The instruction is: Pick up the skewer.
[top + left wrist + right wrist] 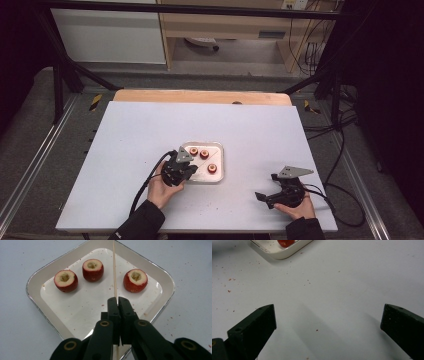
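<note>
A white square tray (35, 282) holds three red cored fruits: one at the left (65, 280), one in the middle (93, 270) and one at the right (135, 280). A thin wooden skewer (114, 270) runs over the tray between the middle and right fruits. My left gripper (118, 302) is shut on its near end. From above, the left gripper (191, 169) sits at the tray's (220, 150) near-left edge. My right gripper (267, 186) rests low over the table to the right, open with nothing between its jaws (328, 315).
The white table top (150, 130) is speckled with small red crumbs (229, 291) near the tray (279, 253). A wooden board edge (200, 96) lies along the far side. Cables (345, 200) trail off the right edge.
</note>
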Motion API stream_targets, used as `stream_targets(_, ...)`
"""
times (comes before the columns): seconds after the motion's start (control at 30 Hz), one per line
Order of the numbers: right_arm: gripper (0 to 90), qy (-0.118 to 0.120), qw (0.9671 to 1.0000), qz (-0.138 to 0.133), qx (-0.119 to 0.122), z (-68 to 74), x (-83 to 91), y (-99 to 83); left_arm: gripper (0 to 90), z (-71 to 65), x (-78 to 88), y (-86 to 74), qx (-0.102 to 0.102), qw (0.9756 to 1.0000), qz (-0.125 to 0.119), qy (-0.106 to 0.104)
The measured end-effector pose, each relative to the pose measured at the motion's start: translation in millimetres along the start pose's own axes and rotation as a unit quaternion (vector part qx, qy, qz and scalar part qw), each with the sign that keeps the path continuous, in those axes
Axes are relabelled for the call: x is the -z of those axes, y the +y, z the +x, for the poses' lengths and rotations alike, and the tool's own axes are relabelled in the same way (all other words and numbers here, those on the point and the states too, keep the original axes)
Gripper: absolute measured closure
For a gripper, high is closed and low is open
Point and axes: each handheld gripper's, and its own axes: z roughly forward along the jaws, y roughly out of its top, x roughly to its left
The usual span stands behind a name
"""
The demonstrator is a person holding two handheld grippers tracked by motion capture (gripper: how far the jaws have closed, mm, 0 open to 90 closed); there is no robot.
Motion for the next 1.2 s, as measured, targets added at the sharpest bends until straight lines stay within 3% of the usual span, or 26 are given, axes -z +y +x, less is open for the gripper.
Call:
stream_targets(0.37, 0.6, -0.009, 0.9998, 0.006, 0.015, 4.6, -1.3, 4.8, 88.6, -0.7, 12.5, 0.5, -0.005, 0.9999, -0.003, -0.016)
stream_targets(0.67, 0.9, -0.019, 0.9987, 0.014, 0.045, 15.7, -5.0, 15.9, 88.6, -3.6, 22.9, -0.3, -0.02, 0.9993, 0.003, -0.03)
stream_targets(0.97, 1.7, -0.033, 0.9951, 0.029, 0.088, 28.8, -8.9, 28.2, 88.6, -10.0, 27.7, 2.6, -0.042, 0.9981, 0.013, -0.043)
stream_targets(1.2, 2.8, -0.049, 0.9893, 0.04, 0.131, 40.1, -11.5, 38.7, 88.6, -18.3, 28.0, 9.4, -0.062, 0.9966, 0.022, -0.05)
